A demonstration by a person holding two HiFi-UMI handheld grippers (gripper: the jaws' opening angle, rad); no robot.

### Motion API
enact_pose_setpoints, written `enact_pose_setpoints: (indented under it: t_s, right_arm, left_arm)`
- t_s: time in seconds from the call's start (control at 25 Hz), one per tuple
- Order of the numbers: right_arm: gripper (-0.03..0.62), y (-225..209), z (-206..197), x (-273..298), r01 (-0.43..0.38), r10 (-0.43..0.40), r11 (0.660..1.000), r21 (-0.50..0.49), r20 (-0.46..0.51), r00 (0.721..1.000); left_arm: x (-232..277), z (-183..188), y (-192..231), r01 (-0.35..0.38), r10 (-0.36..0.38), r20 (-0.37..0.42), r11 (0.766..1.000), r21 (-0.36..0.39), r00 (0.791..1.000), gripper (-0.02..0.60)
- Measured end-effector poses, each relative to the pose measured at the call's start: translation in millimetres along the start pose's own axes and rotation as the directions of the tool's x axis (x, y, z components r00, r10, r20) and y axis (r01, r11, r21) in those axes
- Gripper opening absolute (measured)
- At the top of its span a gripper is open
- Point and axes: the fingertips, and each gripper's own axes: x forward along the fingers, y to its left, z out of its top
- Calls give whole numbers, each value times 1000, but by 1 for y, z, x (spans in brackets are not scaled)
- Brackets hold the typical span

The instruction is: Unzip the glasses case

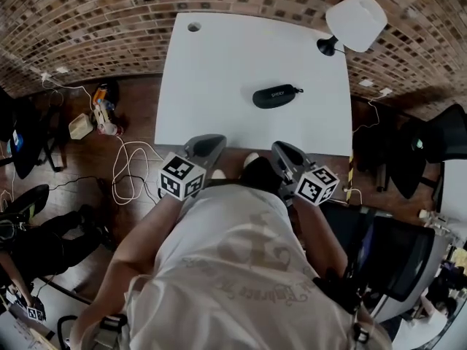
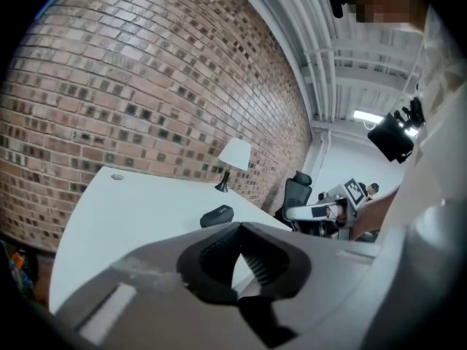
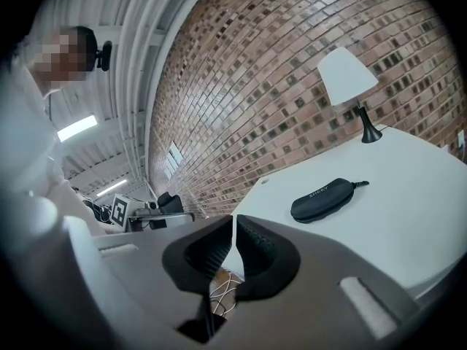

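On the white table, toward 1 o'clock of its middle, lies the black glasses case, closed, its pull tab pointing to 3 o'clock. A white-shaded lamp stands at the 2 o'clock corner. At the 6 o'clock edge, well apart from the case, the left tool has its jaws pressed together on nothing. The right tool shows only a hairline slit, also empty.

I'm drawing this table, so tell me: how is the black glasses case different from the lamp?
The glasses case is black; the lamp has a white shade on a dark base. The glasses case lies flat and long; the lamp stands up. The glasses case sits nearer the middle; the lamp is at the far right corner. Both rest on the white table.
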Motion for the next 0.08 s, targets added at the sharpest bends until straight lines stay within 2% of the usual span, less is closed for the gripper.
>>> enact_pose_setpoints:
  t_s: [0.08]
  right_arm:
    - [23, 0, -3, -2, 3, -3, 1000, 3, -1, 1000]
  left_arm:
    - [0, -3, 0, -2, 2, -4, 1000, -3, 1000, 5]
